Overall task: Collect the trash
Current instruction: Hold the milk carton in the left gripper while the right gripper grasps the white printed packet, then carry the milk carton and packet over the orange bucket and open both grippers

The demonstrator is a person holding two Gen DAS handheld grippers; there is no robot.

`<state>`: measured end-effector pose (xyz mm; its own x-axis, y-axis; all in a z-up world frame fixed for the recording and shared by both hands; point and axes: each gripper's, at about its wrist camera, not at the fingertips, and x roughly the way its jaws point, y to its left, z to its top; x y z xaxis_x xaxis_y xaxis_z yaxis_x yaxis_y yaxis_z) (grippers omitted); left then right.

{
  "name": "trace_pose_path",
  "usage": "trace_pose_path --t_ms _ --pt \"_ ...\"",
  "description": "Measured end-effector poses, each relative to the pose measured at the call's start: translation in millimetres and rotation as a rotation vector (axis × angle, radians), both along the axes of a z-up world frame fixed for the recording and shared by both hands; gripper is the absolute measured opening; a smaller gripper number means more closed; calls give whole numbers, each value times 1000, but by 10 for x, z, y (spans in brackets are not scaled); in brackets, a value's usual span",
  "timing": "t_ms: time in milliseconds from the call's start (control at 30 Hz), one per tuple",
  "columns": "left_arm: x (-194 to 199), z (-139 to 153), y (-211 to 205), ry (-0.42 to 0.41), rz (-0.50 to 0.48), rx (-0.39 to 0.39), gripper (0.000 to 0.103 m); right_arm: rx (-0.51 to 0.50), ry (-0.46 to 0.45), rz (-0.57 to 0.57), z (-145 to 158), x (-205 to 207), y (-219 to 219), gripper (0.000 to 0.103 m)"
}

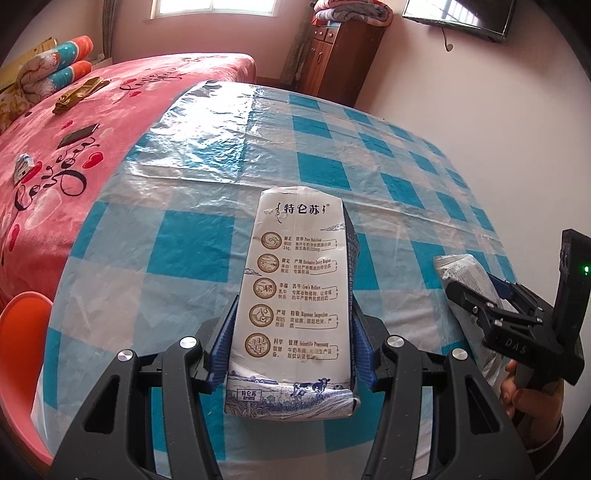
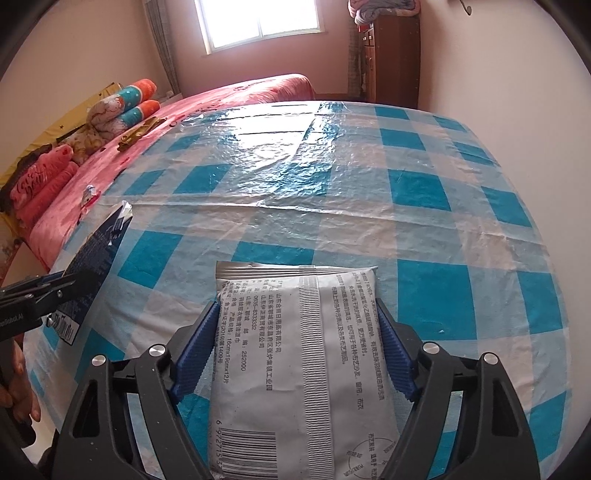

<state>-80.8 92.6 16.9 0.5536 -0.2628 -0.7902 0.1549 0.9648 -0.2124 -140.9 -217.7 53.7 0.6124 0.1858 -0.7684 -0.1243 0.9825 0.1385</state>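
Bright daylight from window point(image 2: 260, 20), glare on plastic tablecloth point(image 2: 280, 162), fisheye-warped edges, sharp focus

Checked tablecloth point(image 1: 325, 147) in blue and white, pink bedspread point(image 1: 110, 110), rolled quilts point(image 1: 55, 62) at its head, phone point(image 1: 78, 135) on it, orange chair point(image 1: 22, 317), wooden cabinet point(image 1: 340, 48), window point(image 2: 258, 22), wall TV point(image 1: 458, 14)

Left gripper point(image 1: 291, 354) jaws clamped on carton point(image 1: 295, 295); right gripper point(image 2: 295, 354) jaws flank packet point(image 2: 299, 350).

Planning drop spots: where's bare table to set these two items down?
Free: the checked tablecloth ahead of the wipes packet, out to its far edge and wall side. Crowded: the near edge, where the milk carton and packet sit in the hand-held grippers.
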Motion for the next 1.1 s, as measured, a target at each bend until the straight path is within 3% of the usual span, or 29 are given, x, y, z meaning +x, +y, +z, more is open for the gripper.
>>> trace_pose_path --t_ms 500,1100 --pt "-208 45 297 -44 26 0 56 25 0 -22 9 -1 24 79" --pt "-447 145 743 -102 97 14 56 73 39 55 94 51 428 79"
